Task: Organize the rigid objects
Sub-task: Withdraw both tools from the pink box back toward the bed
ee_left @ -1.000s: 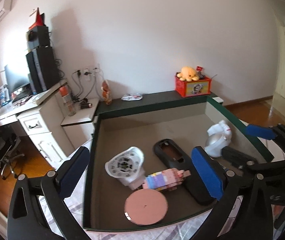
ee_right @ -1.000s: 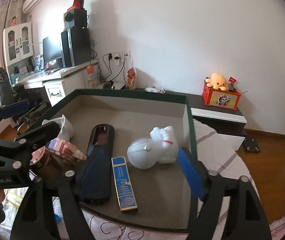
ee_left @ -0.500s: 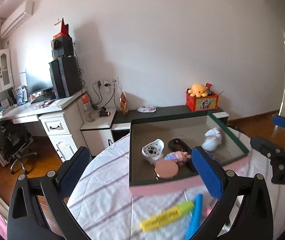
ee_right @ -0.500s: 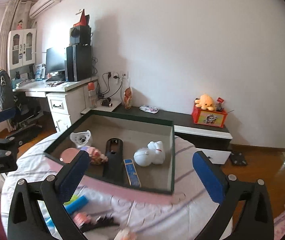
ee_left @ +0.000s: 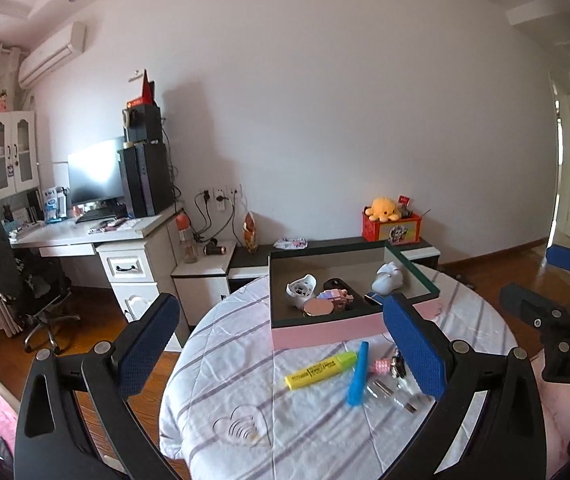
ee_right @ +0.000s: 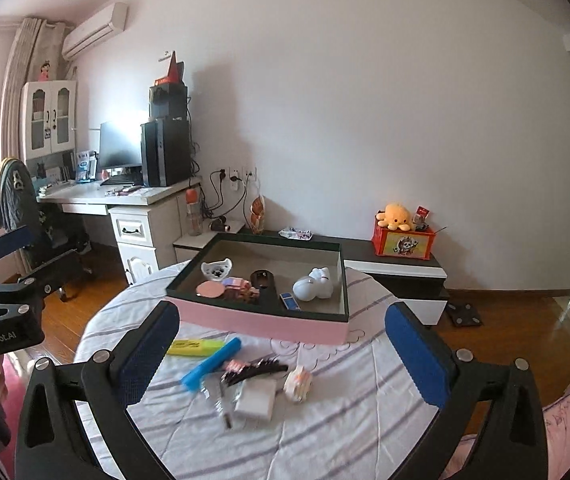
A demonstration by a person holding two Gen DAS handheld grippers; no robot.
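I've got both grippers, left [ee_left: 281,344] and right [ee_right: 281,350], spread wide and empty above the table [ee_right: 325,432], highlighter [ee_left: 321,370] near the box's [ee_right: 261,322] front wall, small clutter [ee_right: 259,390] beside it hard to identify.

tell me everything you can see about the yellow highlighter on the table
The yellow highlighter is a chunky plastic marker with dark print along its body and a paler green-yellow cap end. It lies flat on the striped white tablecloth, outside and in front of the pink-sided box. In the left wrist view its cap end seems to meet the blue pen beside it. In the right wrist view the right gripper's left finger partly hides it. Neither gripper touches it; both jaws stand open.
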